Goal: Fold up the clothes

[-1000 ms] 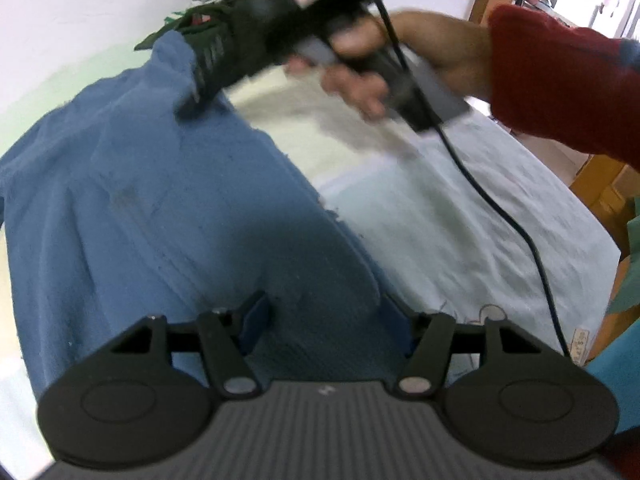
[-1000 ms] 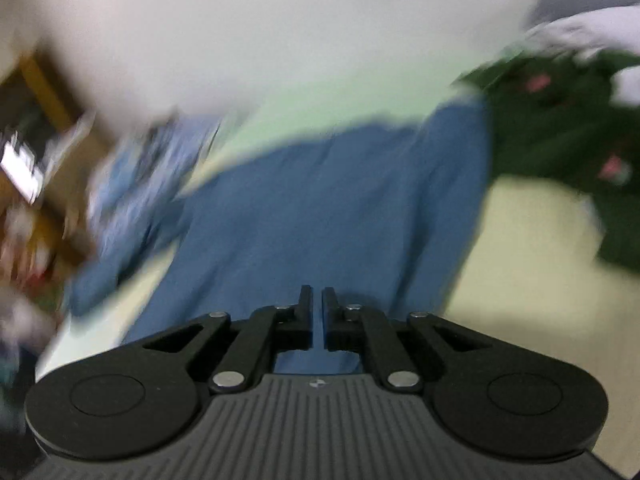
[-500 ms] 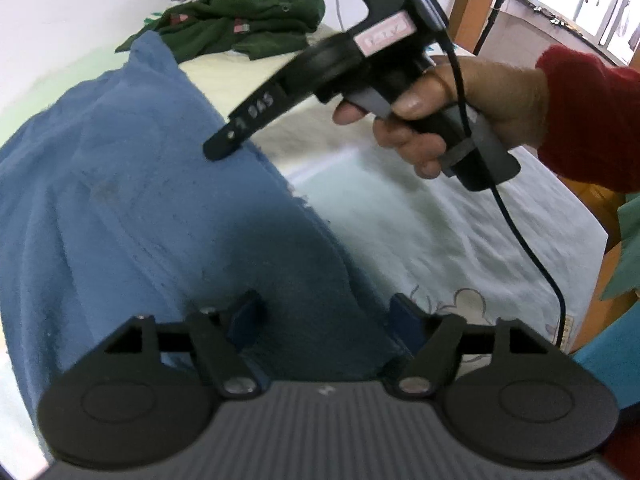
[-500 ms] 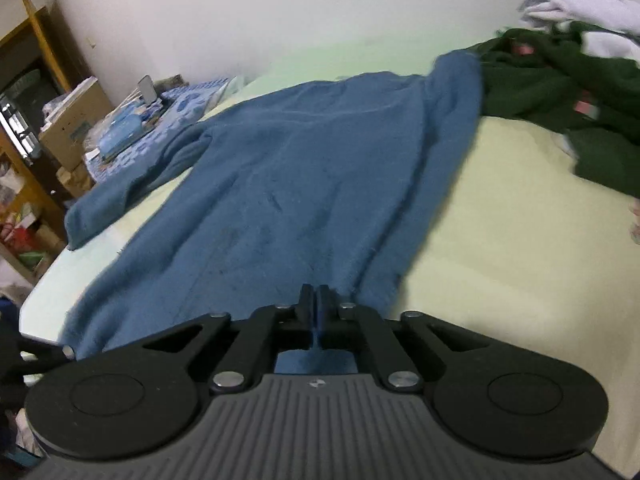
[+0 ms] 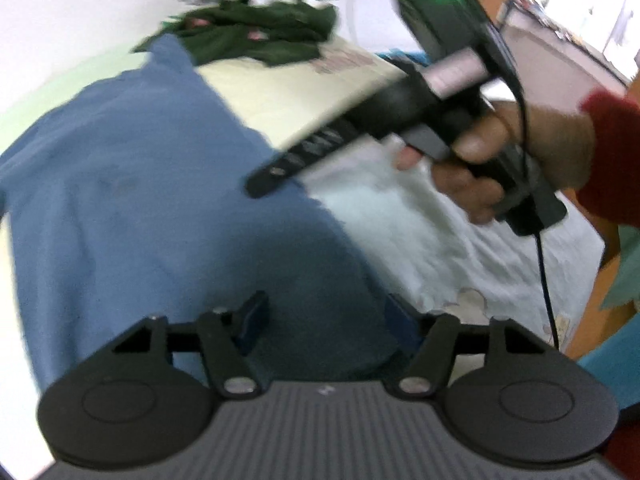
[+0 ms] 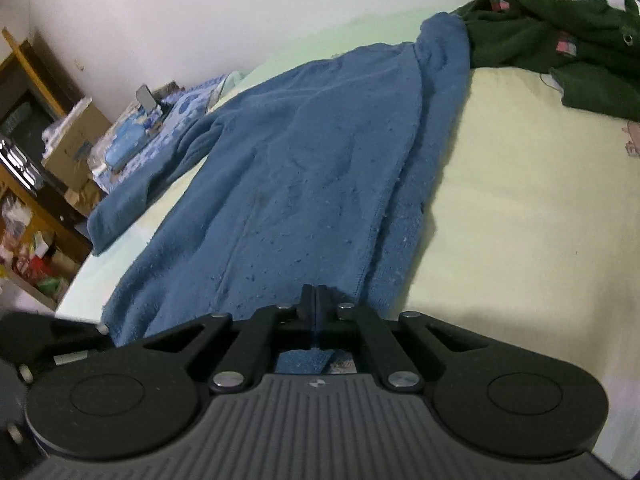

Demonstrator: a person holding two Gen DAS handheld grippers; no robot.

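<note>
Blue fleece, a sweater (image 5: 152,184) spread flat on a pale bedsheet (image 5: 432,232), fills the left wrist view from 6 to 11 o'clock. The left gripper (image 5: 326,316) is seen with its jaws closing, a swath of the sweater's hem between the fingers, pads not visibly pressing. At 2 o'clock the right gripper (image 5: 256,186) is gripped by a hand (image 5: 500,160) in a red sleeve (image 5: 612,160).

In the right wrist view the right gripper (image 6: 315,308) is clamped tight on the sweater's (image 6: 304,168) near edge. A green garment (image 6: 560,48) is heaped at 1 o'clock.
</note>
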